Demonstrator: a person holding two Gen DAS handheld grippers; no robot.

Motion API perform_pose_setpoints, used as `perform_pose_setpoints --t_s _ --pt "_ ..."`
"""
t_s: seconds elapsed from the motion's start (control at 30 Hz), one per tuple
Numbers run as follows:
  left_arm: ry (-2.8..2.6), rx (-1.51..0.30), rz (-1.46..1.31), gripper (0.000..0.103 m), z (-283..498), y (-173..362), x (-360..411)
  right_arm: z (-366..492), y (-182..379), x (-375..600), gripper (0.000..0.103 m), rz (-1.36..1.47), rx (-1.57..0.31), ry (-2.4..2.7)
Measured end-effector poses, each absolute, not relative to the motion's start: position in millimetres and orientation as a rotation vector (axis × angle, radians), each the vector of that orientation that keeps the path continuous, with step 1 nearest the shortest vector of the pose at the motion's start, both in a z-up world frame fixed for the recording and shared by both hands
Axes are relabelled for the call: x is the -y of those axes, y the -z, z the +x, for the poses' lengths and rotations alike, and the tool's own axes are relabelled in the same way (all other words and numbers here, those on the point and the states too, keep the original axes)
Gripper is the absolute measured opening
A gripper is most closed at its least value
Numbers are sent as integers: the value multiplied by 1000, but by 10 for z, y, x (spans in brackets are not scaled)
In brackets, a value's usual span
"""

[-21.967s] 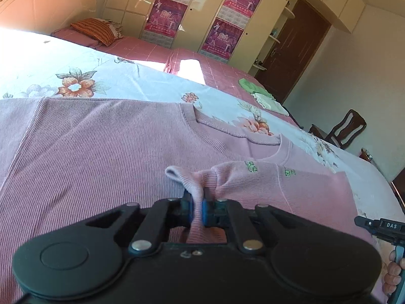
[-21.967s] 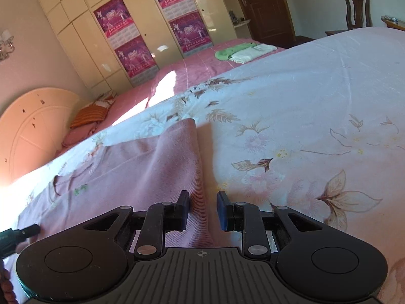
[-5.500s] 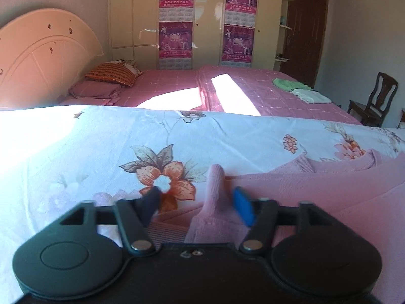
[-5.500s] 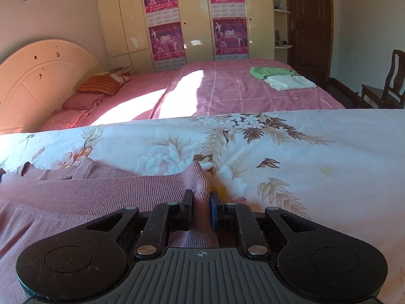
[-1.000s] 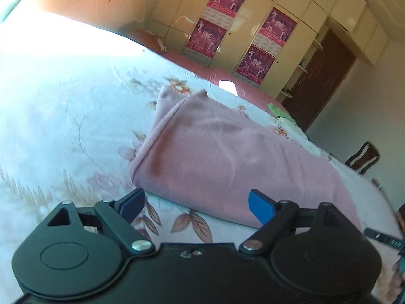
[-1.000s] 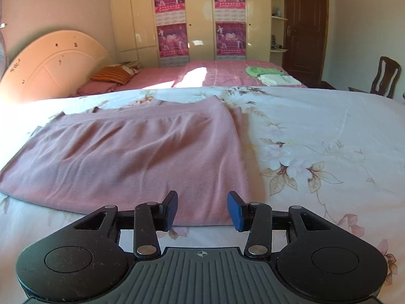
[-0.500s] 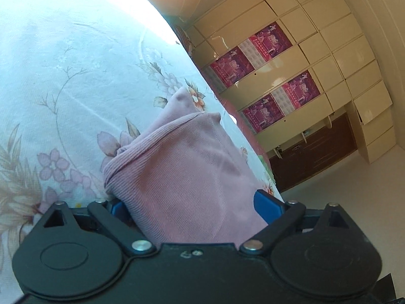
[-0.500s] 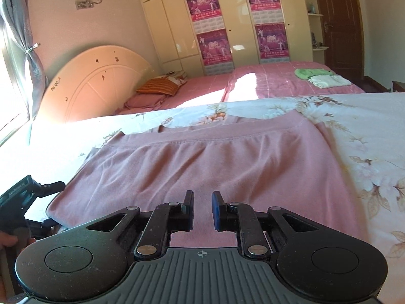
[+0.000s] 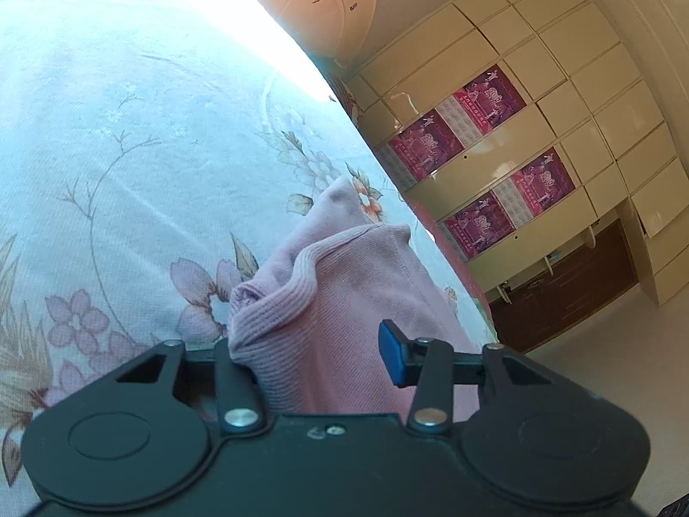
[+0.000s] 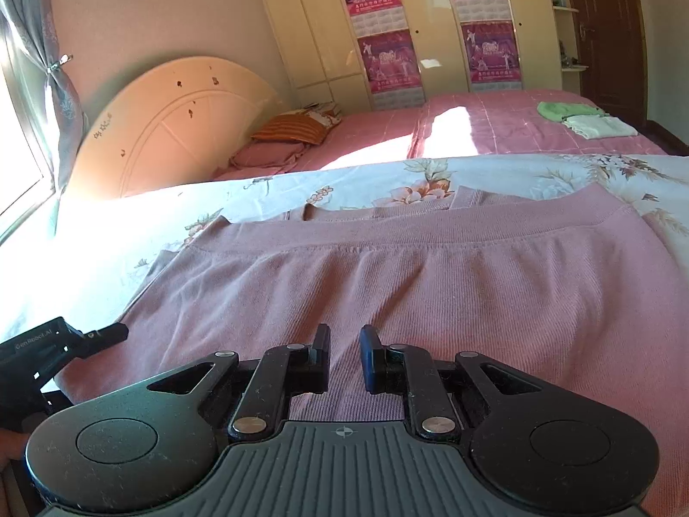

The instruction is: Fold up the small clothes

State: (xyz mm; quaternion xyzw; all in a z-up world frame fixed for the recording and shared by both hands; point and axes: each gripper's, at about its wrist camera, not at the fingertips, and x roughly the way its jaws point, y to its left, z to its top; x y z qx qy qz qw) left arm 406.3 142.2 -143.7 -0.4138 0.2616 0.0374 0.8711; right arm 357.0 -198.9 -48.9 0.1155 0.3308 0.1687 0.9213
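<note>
A pink ribbed knit sweater point(image 10: 452, 284) lies folded flat on the floral bedsheet point(image 10: 387, 181). My left gripper point(image 9: 318, 357) is open at the sweater's left end, with the bunched fabric point(image 9: 327, 297) between its two fingers; its left finger is hidden under the cloth, and the blue-padded right finger point(image 9: 394, 359) stands clear. The left gripper also shows at the left edge of the right wrist view point(image 10: 51, 344). My right gripper point(image 10: 344, 357) hovers low over the sweater's near edge with a narrow gap between its fingers and nothing in it.
A second bed with a pink cover point(image 10: 495, 129) lies beyond, with a striped pillow point(image 10: 293, 129) and folded green and white clothes point(image 10: 581, 118). A round headboard point(image 10: 172, 120) and cream wardrobes with posters point(image 10: 387, 56) stand behind. A window point(image 10: 17, 163) is at left.
My left gripper has pushed in onto the sweater's left end, so cloth now sits between its fingers. My right gripper has narrowed its gap and swung left over the sweater.
</note>
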Motion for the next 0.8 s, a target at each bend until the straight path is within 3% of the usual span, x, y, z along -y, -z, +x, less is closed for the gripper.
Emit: perform_pose_setpoints --t_s 0.1,0.13,0.43,0.8 --pt "-66 -556 -875 23 4068 1450 -1475 3604 547 1938 3 221 -690 -365" --pt "-61 -560 -881 7 4065 1461 -1499 3604 571 1912 2 206 -692 -374" --pt "-6 -556 -976 8 4044 1570 -1662 3729 800 1896 0 159 -735 -386" --pt "236 -457 -617 8 4255 523 -601 3487 437 2964 0 434 -608 -311"
